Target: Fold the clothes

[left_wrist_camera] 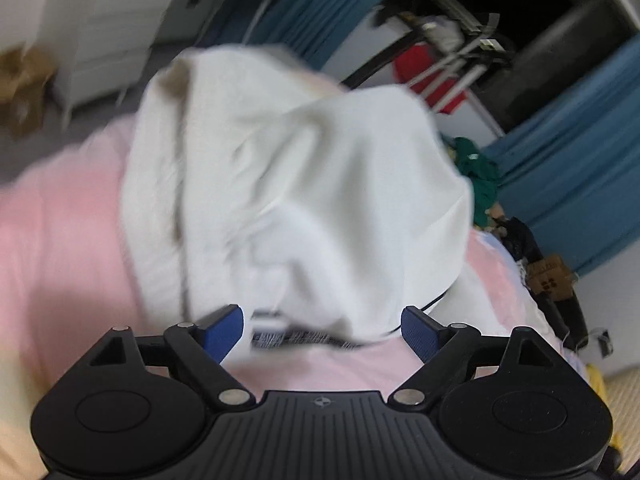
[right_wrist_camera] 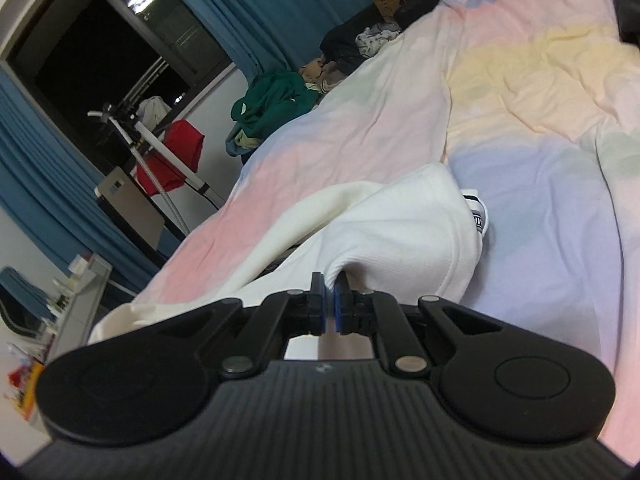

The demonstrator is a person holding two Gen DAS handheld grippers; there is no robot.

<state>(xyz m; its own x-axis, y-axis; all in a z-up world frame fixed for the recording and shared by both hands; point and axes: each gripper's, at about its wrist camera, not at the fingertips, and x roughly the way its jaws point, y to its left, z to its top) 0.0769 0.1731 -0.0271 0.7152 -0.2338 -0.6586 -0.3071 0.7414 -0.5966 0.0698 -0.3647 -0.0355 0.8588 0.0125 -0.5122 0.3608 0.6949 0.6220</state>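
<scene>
Your right gripper (right_wrist_camera: 329, 288) sits closest in its own view, its blue pads clenched on a pinched fold of the white garment (right_wrist_camera: 384, 236), which trails away from the jaws and rests on the pastel bedspread (right_wrist_camera: 540, 120). A dark-printed band at the garment's far edge peeks out beside the fold. Your left gripper (left_wrist_camera: 322, 330) is released: its blue pads (left_wrist_camera: 226, 326) stand wide apart with nothing pressed between them, and the white garment (left_wrist_camera: 296, 184) rises as a bunched mound just ahead of them, over the pink part of the bedspread (left_wrist_camera: 60, 232). The left view is blurred, so you cannot tell whether the cloth's near hem touches either pad.

My reading is that you are mid-fold, with one side held and the other free. The risks from here:

- Pulling with the right hand alone would likely drag the whole garment across the bed, since nothing pins the other side.
- Closing the left jaws into that mound could catch several layers, or the bedspread beneath, and spoil the fold.
- The right grip is a thin pinch at the pad tips, so a sharp tug may slip it free.

Away by the blue curtain (right_wrist_camera: 224, 8), the green clothing (right_wrist_camera: 272, 104) lies well apart.
</scene>
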